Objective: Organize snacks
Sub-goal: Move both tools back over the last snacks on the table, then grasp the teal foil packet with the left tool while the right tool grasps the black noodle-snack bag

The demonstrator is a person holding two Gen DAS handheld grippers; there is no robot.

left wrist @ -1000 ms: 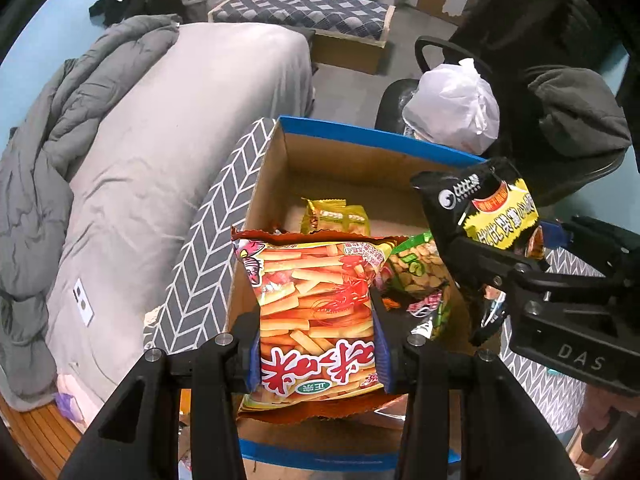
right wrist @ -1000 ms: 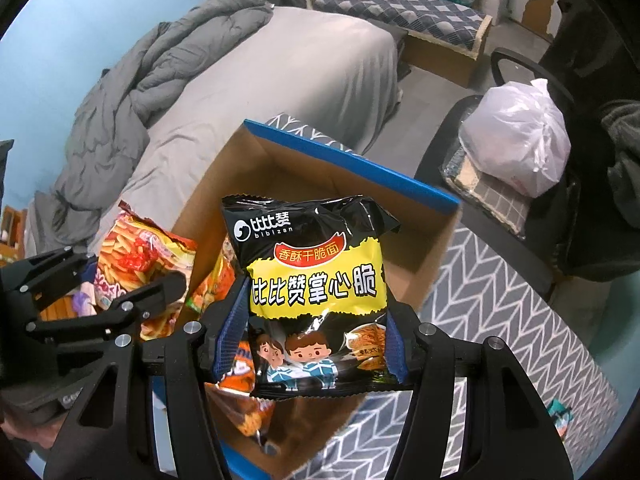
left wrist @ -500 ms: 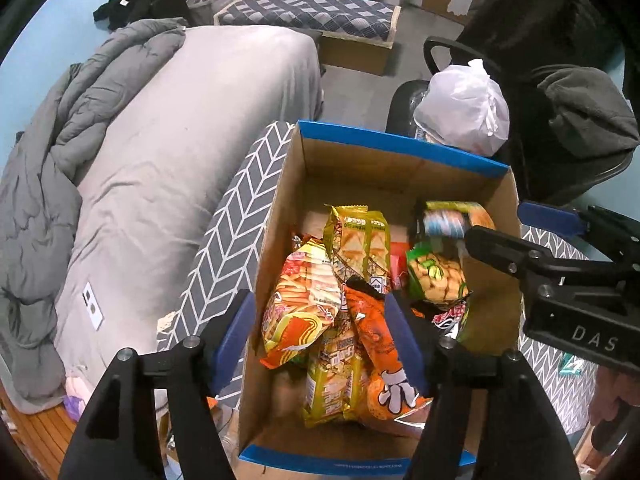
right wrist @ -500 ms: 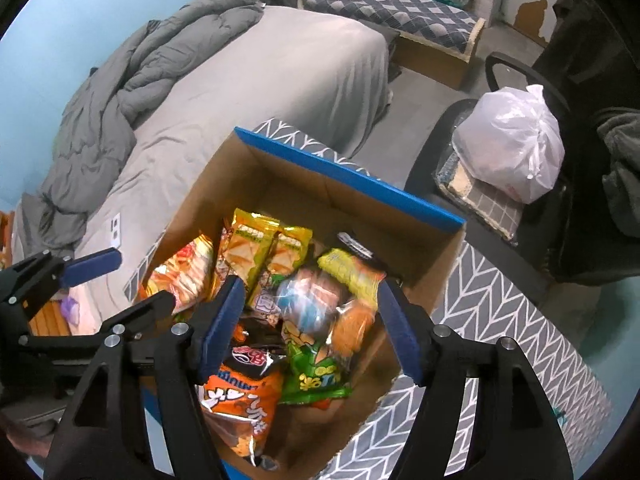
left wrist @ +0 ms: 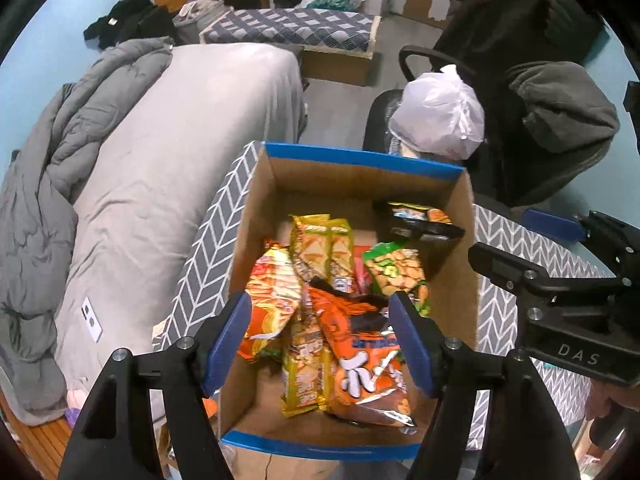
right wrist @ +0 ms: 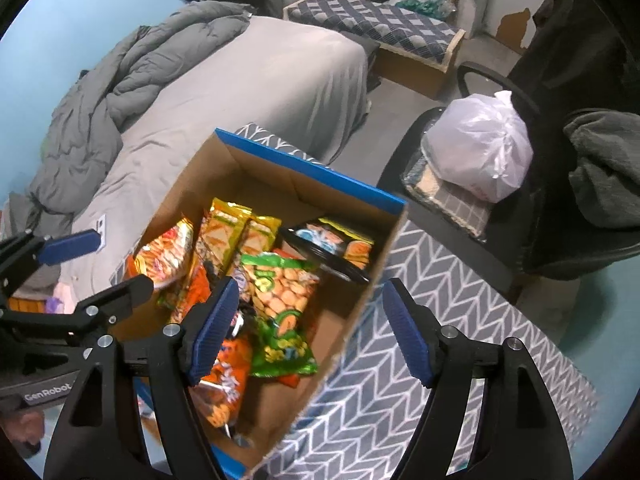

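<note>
An open cardboard box [left wrist: 360,160] with a blue rim holds several snack bags. The red-orange fries bag [left wrist: 272,292] lies at its left. The black noodle bag [left wrist: 416,224] leans against the right wall. Between them lie yellow packs [left wrist: 320,248], a green cracker bag [left wrist: 396,272] and an orange bag [left wrist: 360,352]. My left gripper [left wrist: 320,320] hovers above the box's near end, its jaws opening with nothing between them. My right gripper [right wrist: 308,304] hangs over the box's right wall [right wrist: 360,296], its jaws also opening and empty, above the green bag [right wrist: 280,292] and the black bag [right wrist: 332,252].
The box stands on a grey herringbone cloth [right wrist: 420,360]. A bed with a grey duvet [left wrist: 120,200] runs along the left. An office chair carrying a white plastic bag [left wrist: 436,112] stands behind the box, with dark clothes [left wrist: 560,120] to its right.
Both grippers let go of their bags: the fries bag and the black noodle bag now lie in the box. Both pairs of jaws opened wide and rose slightly.
</note>
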